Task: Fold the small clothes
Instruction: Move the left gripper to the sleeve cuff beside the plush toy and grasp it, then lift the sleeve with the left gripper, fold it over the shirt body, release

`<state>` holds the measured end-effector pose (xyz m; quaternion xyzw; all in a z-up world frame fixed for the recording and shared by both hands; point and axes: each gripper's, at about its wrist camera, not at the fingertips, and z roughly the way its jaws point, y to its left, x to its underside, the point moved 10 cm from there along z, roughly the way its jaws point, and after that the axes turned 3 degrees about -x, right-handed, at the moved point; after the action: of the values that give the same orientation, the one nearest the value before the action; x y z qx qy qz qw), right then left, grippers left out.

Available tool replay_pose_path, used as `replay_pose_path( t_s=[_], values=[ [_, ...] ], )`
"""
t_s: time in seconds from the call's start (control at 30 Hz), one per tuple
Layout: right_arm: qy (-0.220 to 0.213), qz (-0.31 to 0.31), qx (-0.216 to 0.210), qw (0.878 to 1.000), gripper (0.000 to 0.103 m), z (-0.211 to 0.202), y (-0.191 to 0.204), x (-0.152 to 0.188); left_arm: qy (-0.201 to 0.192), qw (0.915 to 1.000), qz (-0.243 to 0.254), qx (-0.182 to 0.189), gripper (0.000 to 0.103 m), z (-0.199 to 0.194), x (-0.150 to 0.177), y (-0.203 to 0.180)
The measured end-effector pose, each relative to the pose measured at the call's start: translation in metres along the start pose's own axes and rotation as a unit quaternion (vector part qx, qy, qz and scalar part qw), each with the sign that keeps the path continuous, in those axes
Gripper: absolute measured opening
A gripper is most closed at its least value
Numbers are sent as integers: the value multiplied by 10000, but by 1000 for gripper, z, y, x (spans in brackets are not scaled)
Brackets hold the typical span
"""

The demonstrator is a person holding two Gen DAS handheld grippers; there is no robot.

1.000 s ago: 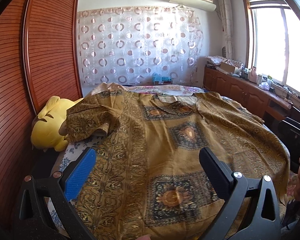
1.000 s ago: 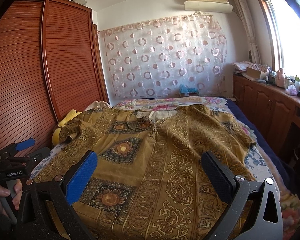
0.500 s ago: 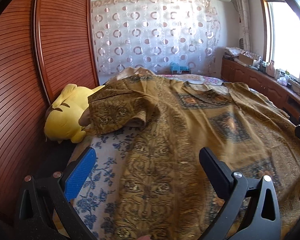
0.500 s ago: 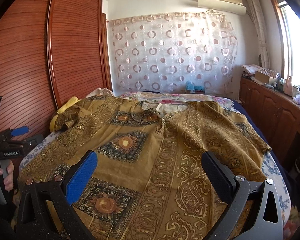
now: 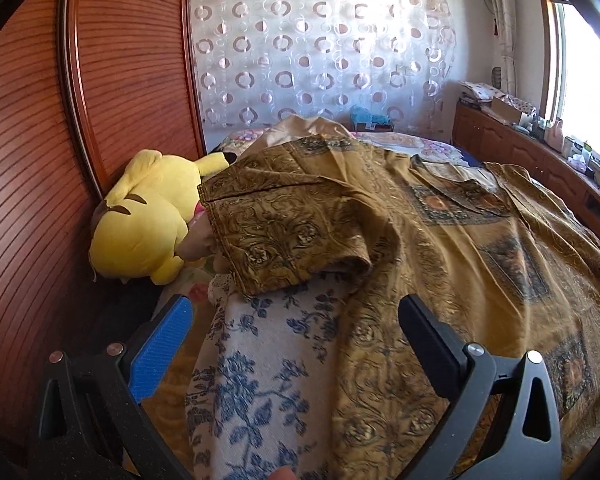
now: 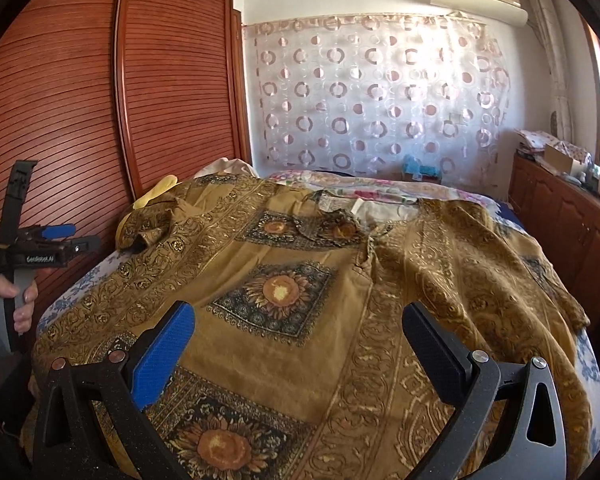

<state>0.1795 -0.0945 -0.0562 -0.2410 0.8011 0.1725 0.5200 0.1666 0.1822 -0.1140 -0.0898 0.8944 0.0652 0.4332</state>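
Observation:
A golden-brown patterned shirt (image 6: pixel 300 280) lies spread flat on the bed, collar toward the far curtain. Its left sleeve (image 5: pixel 284 232) lies bunched near the bed's left side, and it also shows in the right wrist view (image 6: pixel 148 228). My left gripper (image 5: pixel 296 328) is open and empty, hovering over the bed's left edge short of that sleeve. It also shows from the side in the right wrist view (image 6: pixel 60 236), held in a hand. My right gripper (image 6: pixel 300 336) is open and empty above the shirt's lower front.
A yellow plush toy (image 5: pixel 148 216) lies at the bed's left edge against the red-brown wardrobe doors (image 5: pixel 40 160). A blue floral bedsheet (image 5: pixel 260 360) shows beside the shirt. Wooden cabinets (image 6: pixel 572 216) run along the right wall under the window. A patterned curtain (image 6: pixel 380 92) hangs behind the bed.
My left gripper has swung left, from over the shirt's middle to the bed's left edge near the sleeve and plush toy. My right gripper has shifted slightly over the shirt front.

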Motion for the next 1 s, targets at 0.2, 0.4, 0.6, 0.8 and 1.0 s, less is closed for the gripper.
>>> replay_pose_path(
  t_s=[0.2, 0.4, 0.6, 0.8, 1.0],
  values=[
    [233, -57, -142, 9996, 103, 18, -1, -1, 342, 9990, -172, 234, 93, 29, -6, 15],
    [374, -215, -150, 9990, 103, 27, 1, -4, 892, 9949, -372, 301, 63, 63, 2, 28],
    [695, -335, -173, 9969, 103, 40, 5, 5, 1230, 9897, -515, 513, 63, 86, 10, 29],
    [767, -325, -196, 9963, 103, 39, 1, 3, 1178, 9895, -617, 557, 39, 88, 8, 30],
    [754, -182, -193, 9968, 103, 44, -1, 1, 863, 9944, -448, 411, 6, 71, -1, 41]
  ],
)
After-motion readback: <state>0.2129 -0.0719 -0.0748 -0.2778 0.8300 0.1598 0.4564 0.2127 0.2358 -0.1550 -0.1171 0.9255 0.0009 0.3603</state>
